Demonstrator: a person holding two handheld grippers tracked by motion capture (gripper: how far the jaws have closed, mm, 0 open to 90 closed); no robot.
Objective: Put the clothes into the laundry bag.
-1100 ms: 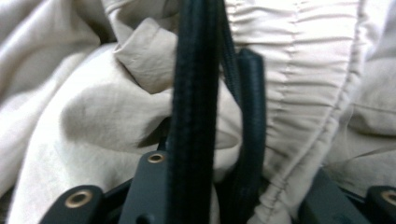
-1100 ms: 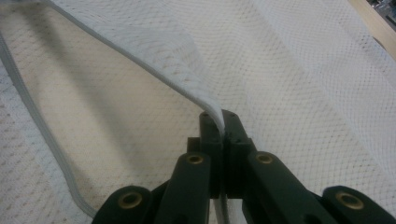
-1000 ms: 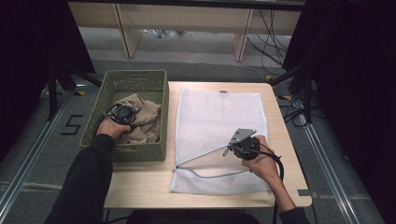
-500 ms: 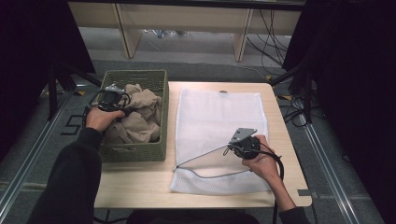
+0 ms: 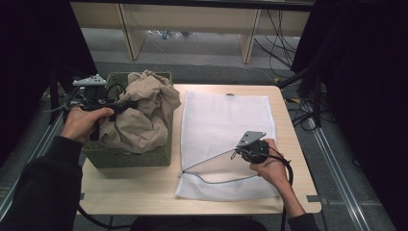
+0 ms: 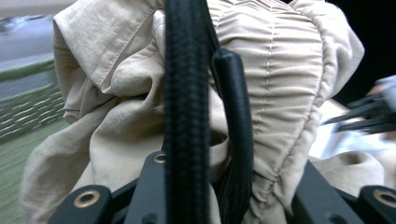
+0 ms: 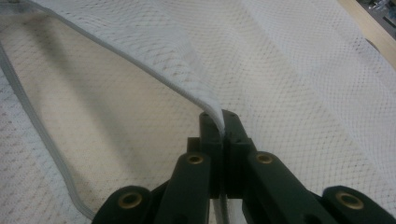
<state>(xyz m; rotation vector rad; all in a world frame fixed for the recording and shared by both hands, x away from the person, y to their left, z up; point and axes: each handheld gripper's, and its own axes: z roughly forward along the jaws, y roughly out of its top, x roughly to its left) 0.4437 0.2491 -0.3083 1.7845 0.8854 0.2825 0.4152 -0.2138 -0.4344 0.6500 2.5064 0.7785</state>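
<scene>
Wooden surface (image 5: 144,192) carries a green woven basket (image 5: 130,156) at its left edge and a flat white mesh laundry bag (image 5: 226,120) across the middle. Left gripper (image 5: 126,104) fingers clamp a crumpled beige cloth garment (image 5: 144,110), bunched above the basket. Right gripper (image 5: 236,153) fingers are closed on the bag's grey-trimmed opening edge (image 7: 140,65), holding it raised near the front edge.

Beige garment (image 5: 142,113) — soft matt cloth, creased, with gathered stitching; laundry bag (image 5: 226,139) — fine white mesh; basket (image 5: 130,156) looks woven, matt green; table (image 5: 144,192) is pale smooth wood.
</scene>
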